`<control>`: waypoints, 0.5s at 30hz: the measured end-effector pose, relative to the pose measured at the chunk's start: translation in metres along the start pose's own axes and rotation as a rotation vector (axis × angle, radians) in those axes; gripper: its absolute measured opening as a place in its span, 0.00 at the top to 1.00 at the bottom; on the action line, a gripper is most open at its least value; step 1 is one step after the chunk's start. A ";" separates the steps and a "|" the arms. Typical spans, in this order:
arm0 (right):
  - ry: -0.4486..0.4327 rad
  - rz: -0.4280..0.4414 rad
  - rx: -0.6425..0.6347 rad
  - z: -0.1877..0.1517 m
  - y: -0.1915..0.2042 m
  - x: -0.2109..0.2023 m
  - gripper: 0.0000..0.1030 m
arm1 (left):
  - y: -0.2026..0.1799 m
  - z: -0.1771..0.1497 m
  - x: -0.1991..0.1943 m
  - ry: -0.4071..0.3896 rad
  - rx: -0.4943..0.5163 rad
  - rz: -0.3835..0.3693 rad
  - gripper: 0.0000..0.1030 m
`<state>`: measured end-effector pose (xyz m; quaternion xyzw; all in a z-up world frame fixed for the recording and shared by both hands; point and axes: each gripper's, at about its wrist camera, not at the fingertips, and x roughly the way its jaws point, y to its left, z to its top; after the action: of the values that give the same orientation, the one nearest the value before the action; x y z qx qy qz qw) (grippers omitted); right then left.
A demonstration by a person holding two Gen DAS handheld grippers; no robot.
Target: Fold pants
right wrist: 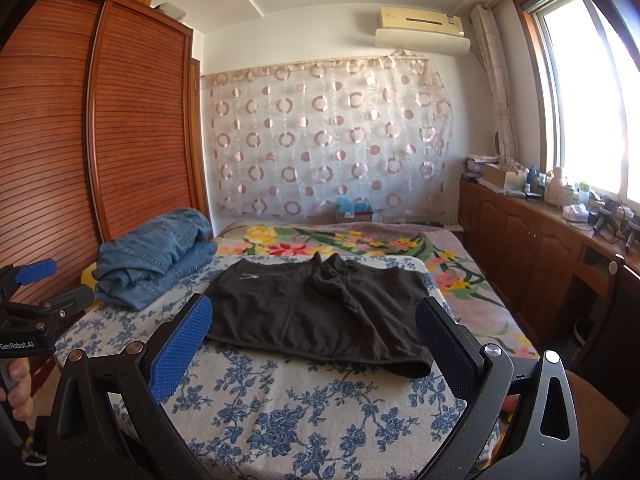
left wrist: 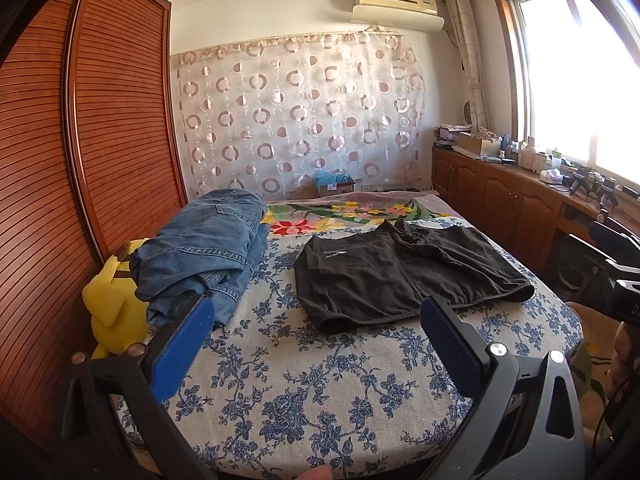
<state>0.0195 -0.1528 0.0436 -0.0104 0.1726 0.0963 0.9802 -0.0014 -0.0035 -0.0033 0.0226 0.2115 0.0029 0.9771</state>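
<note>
1. Left gripper and right gripper hover with jaws spread wide, holding nothing.
2. Black pants lie flat ahead, their near hem between the fingertips.
3. Bare floral bedsheet stretches beneath; folded jeans sit far left.

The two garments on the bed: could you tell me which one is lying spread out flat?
The black shorts, spread flat mid-bed before both open grippers; the blue jeans sit bundled in a heap by the wardrobe.
</note>
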 end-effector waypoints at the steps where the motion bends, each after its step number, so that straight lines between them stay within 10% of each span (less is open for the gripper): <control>1: 0.000 0.000 0.000 0.000 0.000 0.000 0.00 | 0.000 0.001 0.000 0.000 0.003 0.002 0.00; 15: -0.002 0.000 0.000 0.000 0.002 0.001 0.00 | 0.001 0.003 -0.003 -0.008 0.006 -0.002 0.00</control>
<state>0.0199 -0.1504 0.0433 -0.0103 0.1716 0.0964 0.9804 -0.0034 -0.0031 0.0006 0.0252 0.2078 0.0014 0.9779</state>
